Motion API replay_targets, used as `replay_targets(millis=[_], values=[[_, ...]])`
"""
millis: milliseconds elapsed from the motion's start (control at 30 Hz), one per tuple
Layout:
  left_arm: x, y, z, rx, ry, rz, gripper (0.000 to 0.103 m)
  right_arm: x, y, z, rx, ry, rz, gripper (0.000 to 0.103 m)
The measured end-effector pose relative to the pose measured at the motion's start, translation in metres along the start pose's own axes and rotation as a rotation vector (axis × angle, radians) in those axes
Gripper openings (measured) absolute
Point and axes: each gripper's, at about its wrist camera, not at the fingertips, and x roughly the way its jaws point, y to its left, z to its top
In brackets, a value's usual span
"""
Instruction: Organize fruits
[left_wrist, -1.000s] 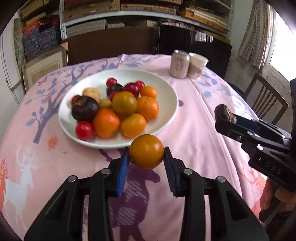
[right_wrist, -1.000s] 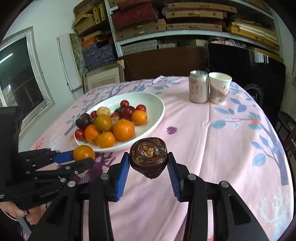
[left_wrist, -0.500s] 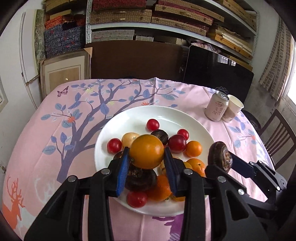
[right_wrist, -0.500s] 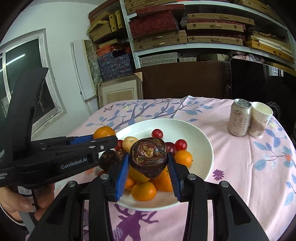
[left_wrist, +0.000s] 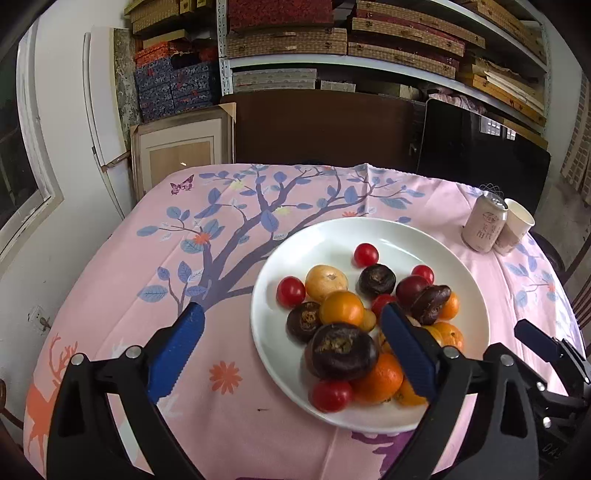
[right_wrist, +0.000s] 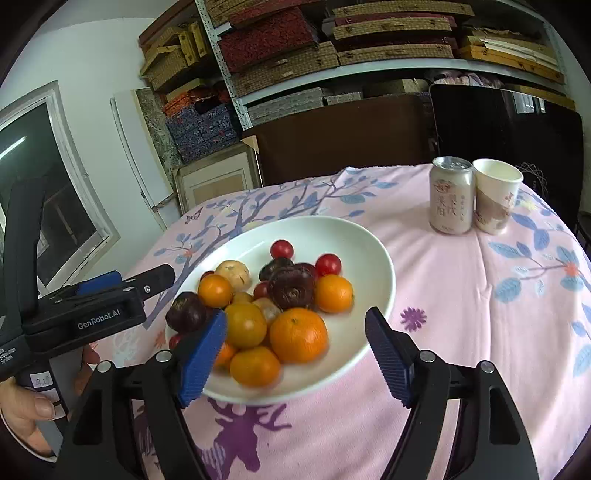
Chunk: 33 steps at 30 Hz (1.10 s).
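As far as either wrist view showed, all the fruit in sight lay gathered on the white plate (left_wrist: 476, 288), which sat on the pink-clothed worktop (left_wrist: 155, 258). The left tool (left_wrist: 291, 350) stood with its jaws spread wide and nothing between them, one blue pad over the cloth and the other over the near rim of the plate. The right tool (right_wrist: 295, 354) was likewise wide and unloaded, straddling the near edge of the plate from the other side.

On the plate were several oranges (right_wrist: 298, 335), cherry tomatoes (left_wrist: 365, 254), a pale yellow fruit (left_wrist: 326, 282) and dark purple-brown fruits. One large dark fruit (left_wrist: 341, 350) rested on the near side of the heap; another dark fruit (left_wrist: 430, 304) lay tilted against the oranges toward the right. An orange-yellow fruit (left_wrist: 341, 308) sat near the centre, touching its neighbours.

No loose fruit was visible on the cloth in either view. A drink can (right_wrist: 451, 195) and a paper cup (right_wrist: 495, 195) stood side by side well apart from the plate.

Assessment: the collecting stage appeared complete or nearly so. Whether further sorting by type was intended could not be determined; the fruits remained mixed in one heap.
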Motion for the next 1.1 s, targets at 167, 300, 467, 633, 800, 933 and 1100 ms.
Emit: replay_targets(millis=[167,300,467,633,800,933,1100], values=[[-0.025,0.0,-0.027,0.007,-0.001,-0.024,0.095,-0.027,-0.003,-0.023,-0.026,0.061,-0.07,0.09],[-0.043,0.001,-0.047,0.012,-0.004,-0.04,0.097,-0.049,0.0,-0.04,-0.051,0.069,-0.111,0.099],[-0.064,0.004,-0.073,0.021,-0.004,-0.034,0.097,-0.064,0.01,-0.062,-0.101,0.113,-0.132,0.099],[-0.081,0.009,-0.09,0.038,-0.015,-0.021,0.098,-0.076,0.02,-0.081,-0.144,0.111,-0.154,0.099],[-0.09,0.015,-0.101,0.03,-0.004,-0.03,0.098,-0.081,0.023,-0.091,-0.139,0.117,-0.145,0.099],[-0.094,0.018,-0.108,0.027,-0.004,-0.029,0.098,-0.082,0.024,-0.095,-0.132,0.117,-0.136,0.099],[-0.096,0.019,-0.111,0.029,0.003,-0.035,0.098,-0.084,0.02,-0.098,-0.117,0.114,-0.13,0.099]])
